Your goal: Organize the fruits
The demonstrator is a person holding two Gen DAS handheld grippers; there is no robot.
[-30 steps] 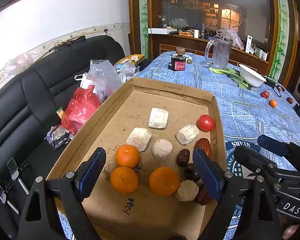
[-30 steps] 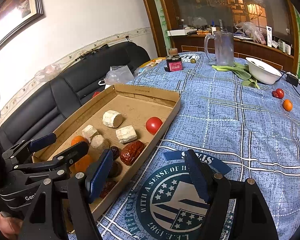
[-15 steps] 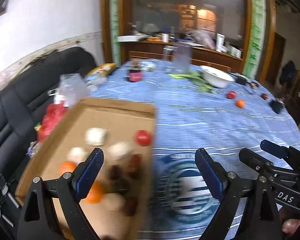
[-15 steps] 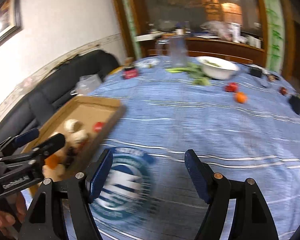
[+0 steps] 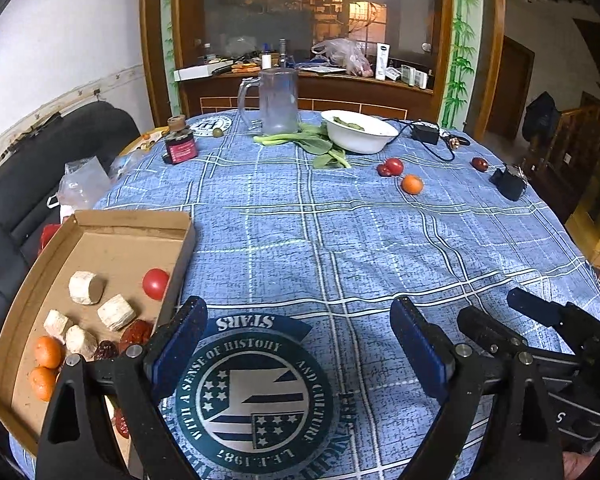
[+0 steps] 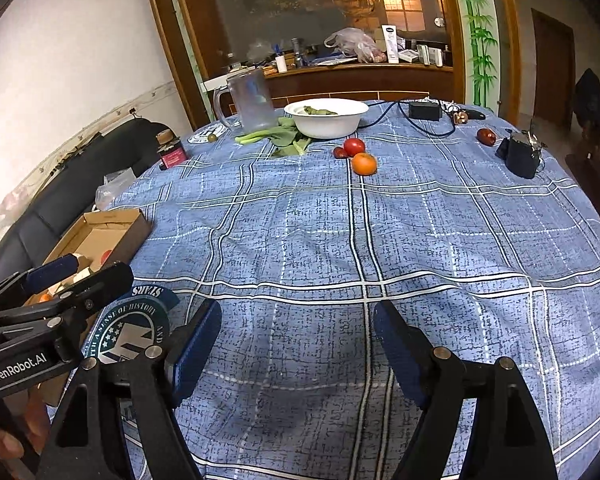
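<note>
The left gripper (image 5: pixel 298 348) stood wide open with nothing between its blue-padded jaws, poised over the round printed emblem on the blue plaid tablecloth (image 5: pixel 340 240). The right gripper (image 6: pixel 296 344) had just been opening and was likewise empty, over bare cloth. Beside the left gripper, on its left, lay the shallow brown cardboard tray (image 5: pixel 100 220), already holding small oranges, a red tomato, dark dried dates and pale cut chunks. The fruit not yet gathered lay well ahead of both grippers, past the middle of the table: a small round orange (image 6: pixel 364 163) just beside a red tomato (image 6: pixel 354 146), with a dark red date (image 6: pixel 486 136) farther right near a black charger. In the left view the orange sat right of centre; in the right view, nearly straight ahead, so the right hand seemed the nearer.
</note>
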